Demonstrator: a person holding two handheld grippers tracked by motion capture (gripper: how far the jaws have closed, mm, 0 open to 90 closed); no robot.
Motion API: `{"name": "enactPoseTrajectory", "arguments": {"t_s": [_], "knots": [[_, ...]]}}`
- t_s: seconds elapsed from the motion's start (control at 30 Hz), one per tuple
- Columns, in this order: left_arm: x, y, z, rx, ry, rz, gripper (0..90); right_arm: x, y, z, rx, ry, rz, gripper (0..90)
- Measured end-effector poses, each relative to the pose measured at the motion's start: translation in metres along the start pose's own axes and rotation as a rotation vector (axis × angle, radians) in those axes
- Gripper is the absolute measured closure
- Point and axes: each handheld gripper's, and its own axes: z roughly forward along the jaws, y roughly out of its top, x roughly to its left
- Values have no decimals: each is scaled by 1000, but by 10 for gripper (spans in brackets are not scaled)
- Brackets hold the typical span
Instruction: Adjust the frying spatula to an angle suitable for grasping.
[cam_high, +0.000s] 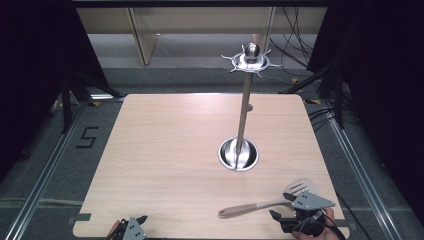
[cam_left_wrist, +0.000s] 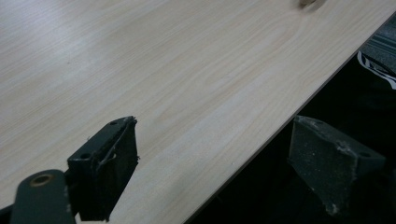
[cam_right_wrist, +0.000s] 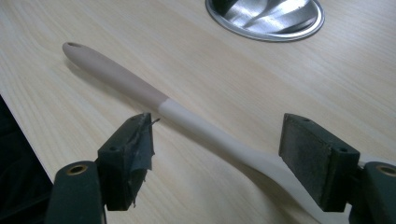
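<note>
High view: on the near right part of the wooden table (cam_high: 165, 150) lies a spatula (cam_high: 265, 201), long axis running left to right, handle end to the left, slotted blade to the far right. Right gripper (cam_high: 295, 220) sits just at the near side of the spatula, at its blade end, held by a hand (cam_high: 320, 227). Left gripper (cam_high: 131, 229) waits at the near left edge, well apart from the spatula, so clearly the right one is nearer. Behind, a metal stand (cam_high: 243, 115) rises from a round base (cam_high: 239, 154), hooks at the top. On the floor at left, a mark reading "5" (cam_high: 86, 137).

Left gripper view: jaws spread wide, nothing between them; one over the table, the other past its edge. No writing to read.

Right gripper view: jaws spread, not pressing. Spatula handle (cam_right_wrist: 154, 95) passes between them on the table, running from far left down to near right. Probably only lowering and closing needed for a grasp. No brand visible on the handle.
</note>
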Motion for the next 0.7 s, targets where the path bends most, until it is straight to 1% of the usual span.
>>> {"name": "enactPoseTrajectory", "arguments": {"t_s": [0.03, 0.07, 0.13, 0.17, 0.2, 0.23, 0.27, 0.3, 0.33, 0.37, 0.43, 0.47, 0.5, 0.53, 0.57, 0.6, 0.63, 0.67, 0.7], "knots": [[0, 0, 1, -16, -12, 0, 148, 0, 0, 1, 2, 20, 5, 272], [0, 0, 0, 6, 1, -6, 148, 0, 1, 1, 2, 1, 0, 272], [0, 0, 1, -17, -15, 2, 148, 1, 1, 1, 10, 7, 4, 272], [0, 0, 1, -18, -15, -7, 148, 2, 2, 2, 9, 8, 5, 272], [1, 1, -1, 13, -23, 4, 148, 3, 3, 3, 14, 8, 13, 272], [0, 0, -1, 15, -21, -20, 148, 1, 4, 4, 8, 8, -21, 272], [0, 0, -1, 16, -23, -15, 148, 2, 5, 4, 10, 7, -22, 272], [1, 0, -1, 8, -11, 4, 148, 2, 7, 5, 14, 15, -27, 272], [0, 0, -1, 17, -22, -19, 148, 3, 7, 6, 19, 21, -23, 272], [0, 0, -1, 17, -22, -19, 148, 3, 7, 6, 19, 21, -23, 272], [1, 0, -1, 20, -18, -3, 149, 3, 11, 8, 24, 22, -43, 272], [1, 0, 1, 4, 7, 17, 148, 4, 14, 11, 31, 31, -56, 272], [1, 0, 1, 4, 7, 17, 148, 4, 14, 11, 31, 31, -56, 272], [1, 0, 1, -5, -6, 8, 148, 5, 17, 14, 47, 41, -62, 272], [1, 0, 1, -5, -6, 8, 148, 6, 18, 16, 53, 48, -75, 272], [-1, 0, 1, -4, -5, -15, 148, 7, 21, 18, 64, 55, -82, 275], [-1, 0, 1, -4, -5, -15, 148, 7, 21, 18, 64, 55, -82, 275], [-1, 0, 1, -3, -5, -18, 148, 8, 24, 21, 86, 71, -106, 286], [3, 1, 1, 5, -10, 35, 148, 8, 24, 21, 86, 71, -106, 286]]}}
